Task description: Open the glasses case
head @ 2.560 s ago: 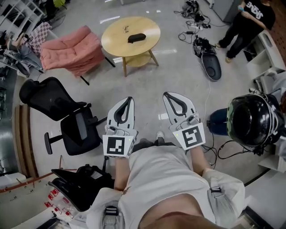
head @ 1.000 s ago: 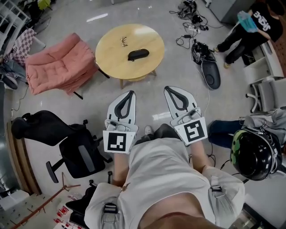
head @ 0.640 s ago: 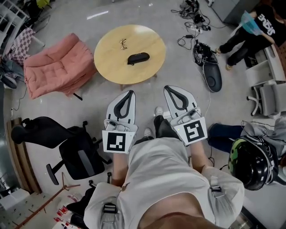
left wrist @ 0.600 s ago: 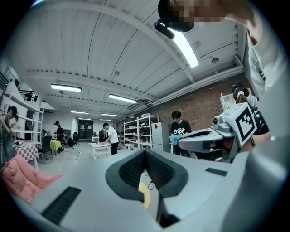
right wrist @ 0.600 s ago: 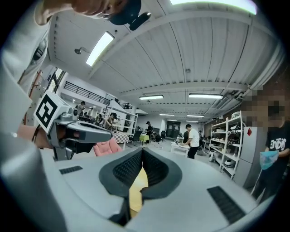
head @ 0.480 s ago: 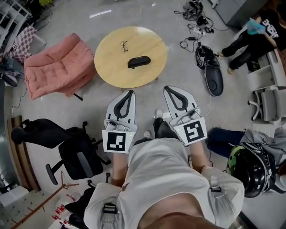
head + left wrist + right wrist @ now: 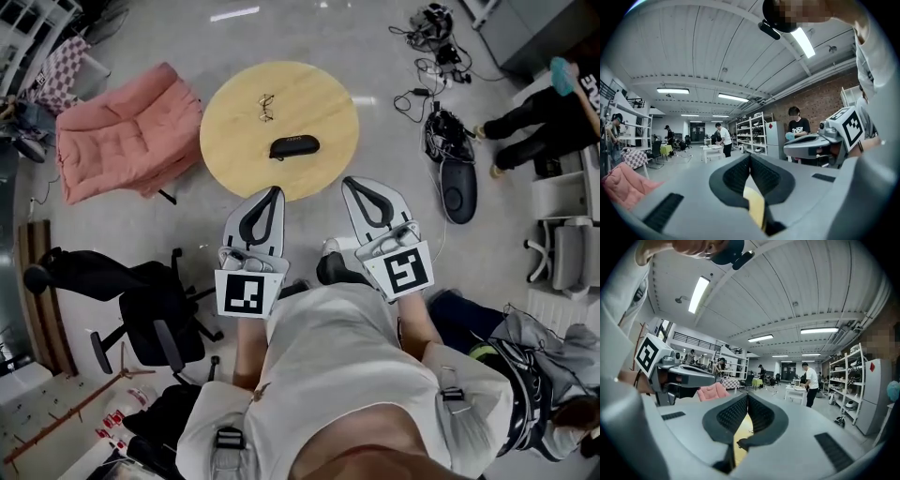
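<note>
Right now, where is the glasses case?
In the head view, the glasses case lies near the middle of the round table, down and right of the eyeglasses.

No words or numbers can be read. The white print on a person's black T-shirt (image 7: 799, 129), at middle right, is too small.

- Glasses case (image 7: 294, 146): black, long and narrow with rounded ends, lid shut.
- Pose: lying flat, its long axis running left to right in the head view, with the right end tipped slightly away.
- Place: on the round, light wooden table (image 7: 234, 141), near the middle, apart from the glasses (image 7: 266, 106) lying farther back to its left.
</note>
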Tool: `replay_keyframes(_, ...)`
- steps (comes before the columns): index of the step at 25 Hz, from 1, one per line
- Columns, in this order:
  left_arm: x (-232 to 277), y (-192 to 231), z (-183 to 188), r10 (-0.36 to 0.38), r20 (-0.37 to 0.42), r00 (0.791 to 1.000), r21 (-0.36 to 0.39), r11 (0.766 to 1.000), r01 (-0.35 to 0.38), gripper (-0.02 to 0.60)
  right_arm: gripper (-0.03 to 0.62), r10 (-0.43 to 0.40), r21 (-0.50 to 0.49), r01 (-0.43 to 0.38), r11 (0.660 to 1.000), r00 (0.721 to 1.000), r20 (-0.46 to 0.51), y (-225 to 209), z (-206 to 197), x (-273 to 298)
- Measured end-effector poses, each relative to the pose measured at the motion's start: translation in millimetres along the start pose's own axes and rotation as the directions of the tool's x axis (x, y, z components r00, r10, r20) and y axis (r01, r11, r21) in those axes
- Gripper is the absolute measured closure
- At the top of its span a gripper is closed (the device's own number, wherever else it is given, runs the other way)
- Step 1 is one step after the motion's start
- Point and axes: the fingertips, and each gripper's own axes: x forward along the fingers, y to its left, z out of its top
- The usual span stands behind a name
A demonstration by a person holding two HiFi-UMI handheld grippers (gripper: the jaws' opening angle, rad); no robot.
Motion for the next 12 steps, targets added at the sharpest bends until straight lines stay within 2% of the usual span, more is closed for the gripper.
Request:
replay_keyframes(6, 30, 9, -8, 0.058, -0.035, 0.998, -0.013, 0.998, -0.059, 0.563, 0.576, 0.064, -0.01, -0.064, 0.998, 0.998, -0.017, -29, -10, 22)
replay_keyframes(12, 50, 20, -29, 0.086, -0.086, 0.993, -0.028, 0.996, -0.089, 0.563, 0.574, 0.089, 0.003, -0.089, 0.996, 0.993, -0.071, -47, -35, 41)
